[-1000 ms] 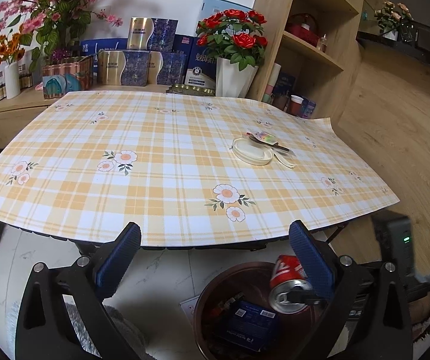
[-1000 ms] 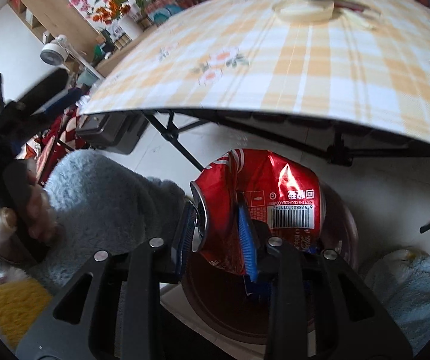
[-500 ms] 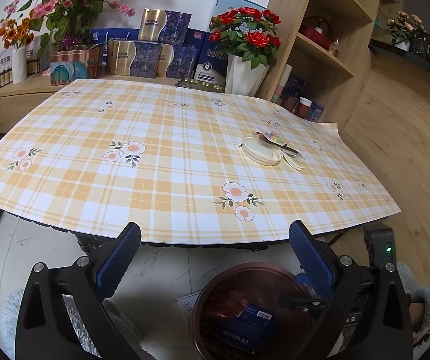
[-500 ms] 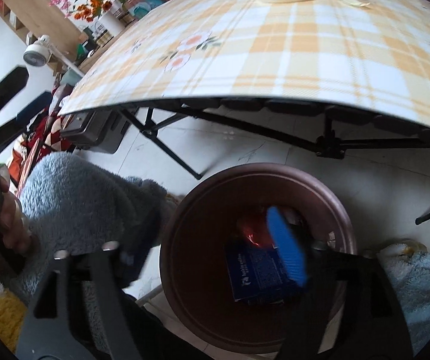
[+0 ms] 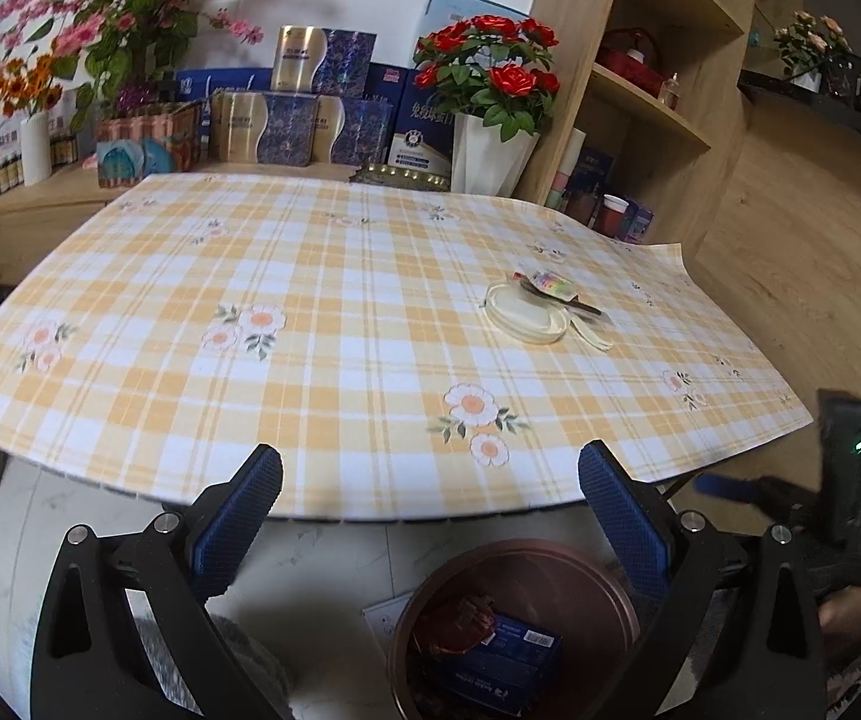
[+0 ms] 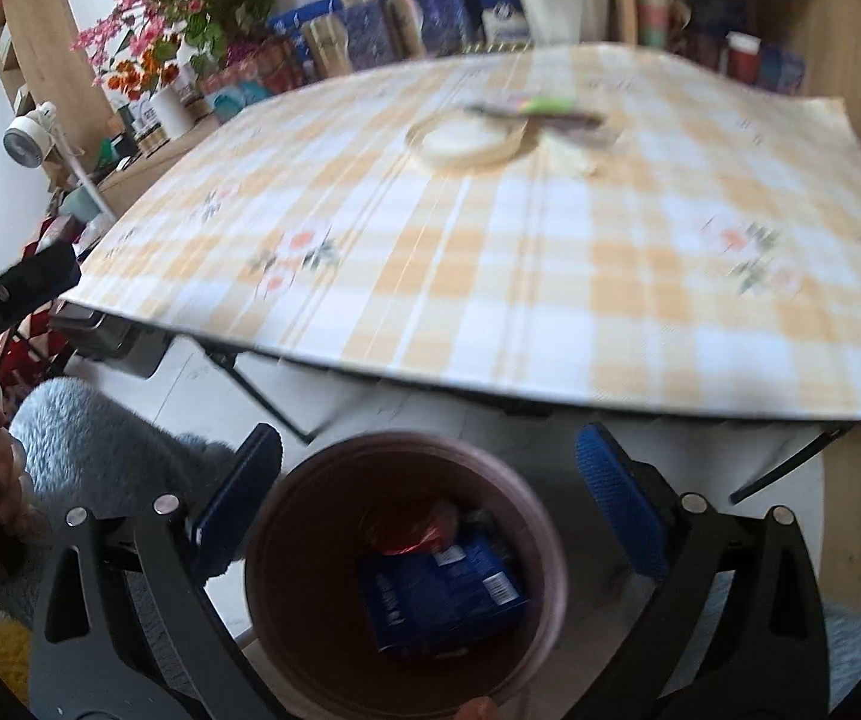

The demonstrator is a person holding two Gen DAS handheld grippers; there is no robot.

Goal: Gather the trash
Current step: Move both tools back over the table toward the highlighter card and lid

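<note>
1. The right gripper (image 6: 427,483) is held wide open above the brown bin (image 6: 406,576) on the floor, with nothing between its blue pads (image 6: 622,510). It is seen blurred in its own view.
2. The left gripper (image 5: 430,501) is likewise spread fully apart and empty, and is poised just off the near edge of the table (image 5: 130,312), with the bin (image 5: 514,624) below it.
3. A crushed red can (image 6: 412,531) and a blue carton (image 6: 442,591) are seen lying inside the bin, so part of the collecting is judged to be done.
4. The remaining trash is found on the far right part of the checked tablecloth: a shallow white lid (image 5: 526,312), with a colourful wrapper (image 5: 550,285) lying across its far rim and a pale strip (image 5: 595,336) just to its right.
5. The step in hand is judged to be the reach back to that cluster.
6. The open fingers should be lifted clear of the table edge before being carried forward.
7. The lid lies flat and low, so its rim should be pinched from the side rather than from above.
8. The wrapper and strip are thin and light; they are best taken singly and gripped firmly, so that nothing is dropped on the way to the bin.
</note>
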